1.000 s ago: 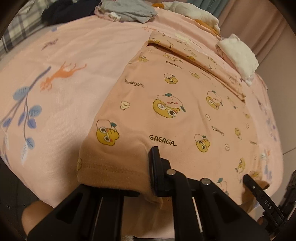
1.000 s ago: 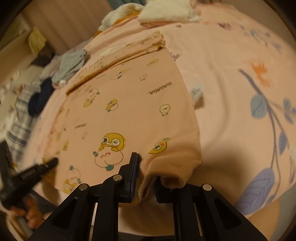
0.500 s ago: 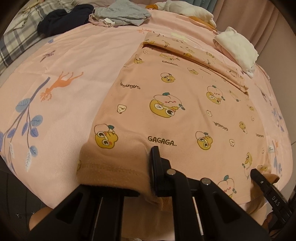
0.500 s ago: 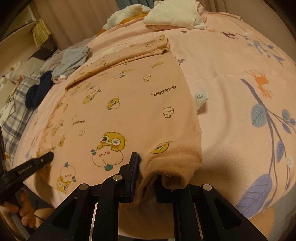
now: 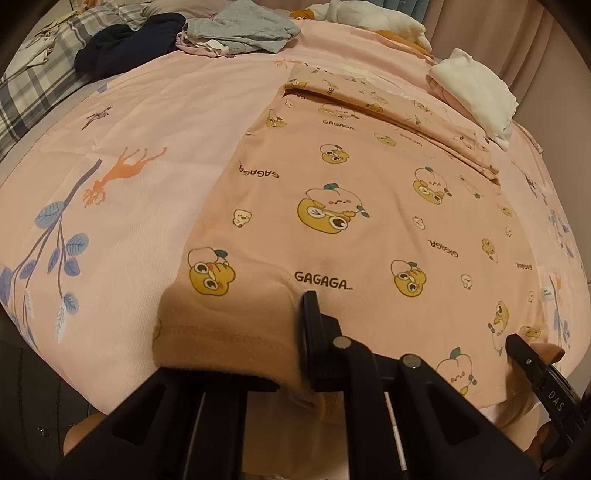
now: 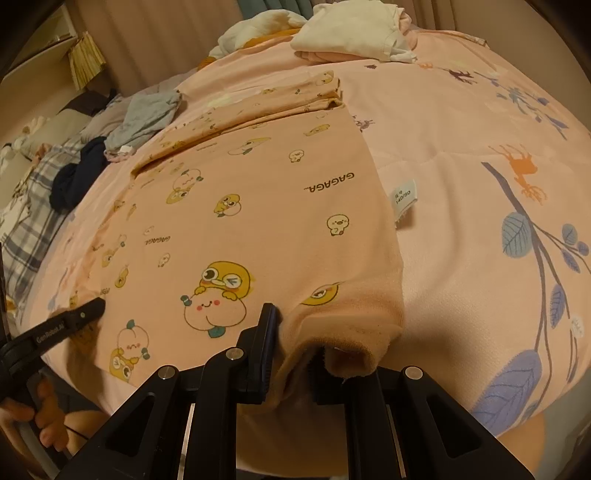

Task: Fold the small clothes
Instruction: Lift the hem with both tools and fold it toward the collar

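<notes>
A peach garment (image 5: 369, 221) printed with yellow cartoon figures and "GAGAGA" lies spread flat on the pink bed cover, its far part folded over. My left gripper (image 5: 291, 369) is shut on the garment's near left hem corner. My right gripper (image 6: 291, 354) is shut on the near right hem corner of the garment (image 6: 258, 221), and cloth bunches between its jaws. Each gripper shows in the other's view: the right gripper (image 5: 535, 373) at the left wrist view's lower right, the left gripper (image 6: 66, 325) at the right wrist view's lower left.
The pink bed cover (image 5: 129, 206) has leaf and deer prints. A folded white stack (image 5: 476, 92) lies beyond the garment. Grey clothes (image 5: 240, 29) and a dark navy item (image 5: 125, 40) lie at the far left by a plaid sheet (image 5: 29, 85). A size label (image 6: 402, 199) lies beside the garment.
Both grippers have drawn back toward the near bed edge with the hem held. The garment lies flatter and more of the bed's far side shows.
</notes>
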Tool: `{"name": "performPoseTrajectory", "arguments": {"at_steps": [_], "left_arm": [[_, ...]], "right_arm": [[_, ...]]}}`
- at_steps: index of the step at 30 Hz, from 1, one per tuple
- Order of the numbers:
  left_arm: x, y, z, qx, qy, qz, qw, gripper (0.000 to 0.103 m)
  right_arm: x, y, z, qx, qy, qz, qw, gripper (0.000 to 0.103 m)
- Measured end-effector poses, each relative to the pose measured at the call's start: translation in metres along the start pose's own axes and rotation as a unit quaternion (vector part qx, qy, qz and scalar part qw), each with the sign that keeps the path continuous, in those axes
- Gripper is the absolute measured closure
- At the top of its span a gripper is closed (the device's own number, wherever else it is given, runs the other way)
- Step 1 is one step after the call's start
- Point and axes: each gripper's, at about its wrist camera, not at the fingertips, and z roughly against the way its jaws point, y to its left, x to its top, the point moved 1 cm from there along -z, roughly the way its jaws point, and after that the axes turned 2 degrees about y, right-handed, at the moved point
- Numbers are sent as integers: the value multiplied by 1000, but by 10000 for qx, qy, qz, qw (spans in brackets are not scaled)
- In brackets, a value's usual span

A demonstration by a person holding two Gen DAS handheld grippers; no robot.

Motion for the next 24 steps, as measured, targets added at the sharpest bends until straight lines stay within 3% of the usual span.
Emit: {"name": "performPoseTrajectory", "arguments": {"at_steps": [15, 20, 24], "left_arm": [[-1, -3, -1, 87, -25, -155, 9998, 93], [9, -3, 3, 50, 142, -19, 9999, 96], [24, -7, 15, -47, -98, -26, 9999, 96]], "right_arm": [[-1, 1, 0, -19, -45, 67, 10000, 92], [3, 7, 3, -166, -66, 51, 9998, 92], [16, 6, 10, -5, -83, -44, 10000, 93]]}}
